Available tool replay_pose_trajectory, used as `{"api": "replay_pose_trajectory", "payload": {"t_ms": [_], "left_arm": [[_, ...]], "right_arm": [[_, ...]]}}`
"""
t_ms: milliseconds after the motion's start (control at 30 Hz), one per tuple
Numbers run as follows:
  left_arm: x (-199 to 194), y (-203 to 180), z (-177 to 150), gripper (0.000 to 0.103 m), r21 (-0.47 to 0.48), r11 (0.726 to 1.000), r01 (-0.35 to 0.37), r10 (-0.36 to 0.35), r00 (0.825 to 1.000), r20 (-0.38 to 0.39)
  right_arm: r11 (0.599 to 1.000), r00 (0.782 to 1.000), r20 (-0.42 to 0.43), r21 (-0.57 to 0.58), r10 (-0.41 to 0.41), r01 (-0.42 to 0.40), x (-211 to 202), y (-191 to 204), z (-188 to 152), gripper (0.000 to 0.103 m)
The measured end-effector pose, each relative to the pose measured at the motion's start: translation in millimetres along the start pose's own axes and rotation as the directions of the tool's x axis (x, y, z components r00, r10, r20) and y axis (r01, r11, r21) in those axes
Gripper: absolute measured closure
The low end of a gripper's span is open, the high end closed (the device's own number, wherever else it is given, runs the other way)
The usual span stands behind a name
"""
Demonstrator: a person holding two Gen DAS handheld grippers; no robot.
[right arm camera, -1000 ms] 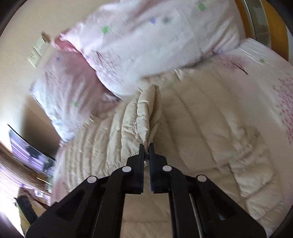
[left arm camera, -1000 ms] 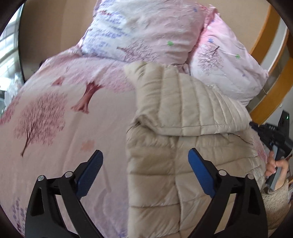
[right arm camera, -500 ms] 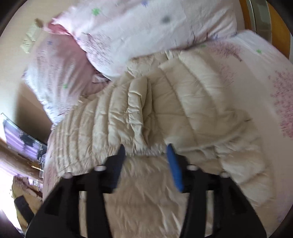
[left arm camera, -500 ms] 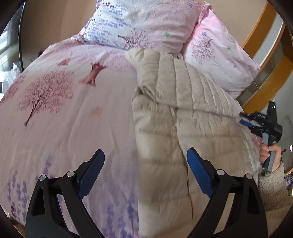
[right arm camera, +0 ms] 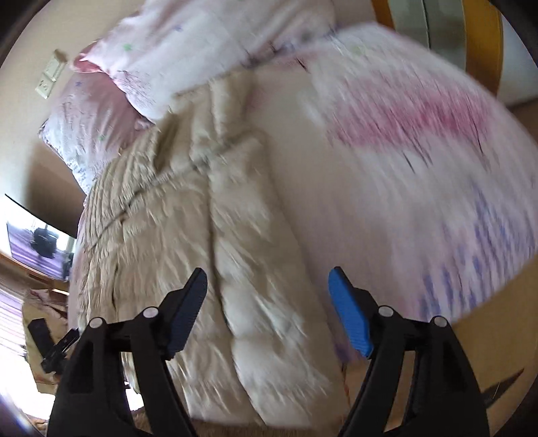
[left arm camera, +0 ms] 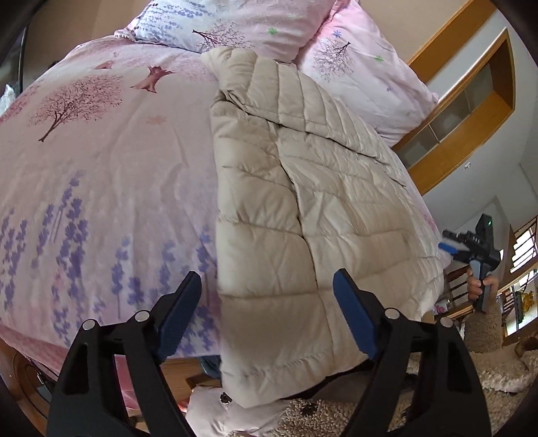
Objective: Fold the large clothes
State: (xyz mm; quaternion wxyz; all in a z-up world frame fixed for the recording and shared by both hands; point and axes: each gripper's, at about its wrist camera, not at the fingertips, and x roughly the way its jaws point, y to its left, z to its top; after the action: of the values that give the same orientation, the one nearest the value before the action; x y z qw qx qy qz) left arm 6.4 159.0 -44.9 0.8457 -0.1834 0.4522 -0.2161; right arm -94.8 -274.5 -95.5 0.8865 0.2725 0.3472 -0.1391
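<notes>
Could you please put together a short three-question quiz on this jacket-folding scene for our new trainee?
1. True or false: the left gripper is clamped on the beige puffer jacket.
2. Multiple choice: what does the jacket lie on? A) a wooden floor B) a pink floral bedspread C) a chair.
3. Fill in: near its top end, the jacket reaches the ____ at the head of the bed.

Key:
1. False; both it and the right gripper stand open, gripping nothing.
2. B.
3. Pillows.
</notes>
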Motion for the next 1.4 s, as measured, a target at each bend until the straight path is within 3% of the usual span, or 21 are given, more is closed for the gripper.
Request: {"api": "replay_pose_trajectory", "payload": {"t_ms": [133, 333, 467, 700, 733, 800, 867, 933, 967, 1100, 1233, 1400], "left_arm": [[1.2, -6.3, -7.7, 0.029, -0.007, 0.999, 0.043, -0.043, 0.999, -0.015], [-8.4, -6.9, -32.0, 0.029, -0.054, 0.994, 0.1, -0.1, 0.995, 0.001], [-8.5, 1.2, -43.5, 0.029, -0.106, 0.985, 0.135, -0.136, 0.991, -0.004], [11.0, 9.1, -51.5, 0.029, -0.148, 0.979, 0.14, -0.147, 0.989, -0.032], [14.2, 11.0, -50.8, 0.029, -0.159, 0.977, 0.144, -0.151, 0.988, -0.034], [18.8, 13.3, -51.7, 0.043, -0.176, 0.972, 0.157, -0.166, 0.985, -0.039], [20.1, 13.6, -52.9, 0.061, -0.184, 0.969, 0.162, -0.174, 0.983, -0.05], [17.9, 12.0, -52.5, 0.077, -0.176, 0.968, 0.176, -0.188, 0.981, -0.052], [15.2, 11.4, -52.9, 0.084, -0.174, 0.967, 0.185, -0.197, 0.979, -0.051], [-6.0, 4.7, -49.0, 0.092, -0.144, 0.968, 0.206, -0.207, 0.978, 0.013], [-30.1, 5.5, -33.7, 0.095, -0.127, 0.963, 0.236, -0.221, 0.968, 0.121], [-51.2, 4.8, -16.2, 0.095, -0.099, 0.968, 0.231, -0.206, 0.955, 0.214]], "right_arm": [[1.0, 0.997, -0.082, 0.005, 0.005, -0.005, -0.2, -21.1, -24.7, 0.028], [0.991, 0.981, -0.146, 0.055, 0.127, -0.12, -12.3, -45.0, -59.6, 0.028], [0.951, 0.943, -0.14, 0.109, 0.302, -0.289, -3.3, -59.3, -71.1, 0.022], [0.907, 0.898, -0.163, 0.177, 0.409, -0.381, 23.1, -74.2, -76.8, 0.023], [0.903, 0.892, -0.167, 0.177, 0.42, -0.392, 25.4, -73.0, -78.2, 0.025], [0.9, 0.882, -0.189, 0.155, 0.432, -0.408, 27.6, -67.1, -83.3, 0.057], [0.9, 0.875, -0.211, 0.127, 0.436, -0.418, 24.8, -58.7, -86.6, 0.073], [0.904, 0.88, -0.208, 0.079, 0.427, -0.42, 16.4, -48.4, -88.0, 0.08], [0.904, 0.881, -0.204, 0.055, 0.427, -0.425, 10.9, -43.5, -88.1, 0.083], [0.898, 0.889, -0.153, -0.027, 0.431, -0.44, -11.2, -22.1, -81.7, 0.087], [0.874, 0.884, -0.002, -0.15, 0.468, -0.463, -46.1, 9.4, -71.5, 0.089], [0.875, 0.869, 0.185, -0.267, 0.459, -0.405, -83.8, 35.8, -61.0, 0.09]]}}
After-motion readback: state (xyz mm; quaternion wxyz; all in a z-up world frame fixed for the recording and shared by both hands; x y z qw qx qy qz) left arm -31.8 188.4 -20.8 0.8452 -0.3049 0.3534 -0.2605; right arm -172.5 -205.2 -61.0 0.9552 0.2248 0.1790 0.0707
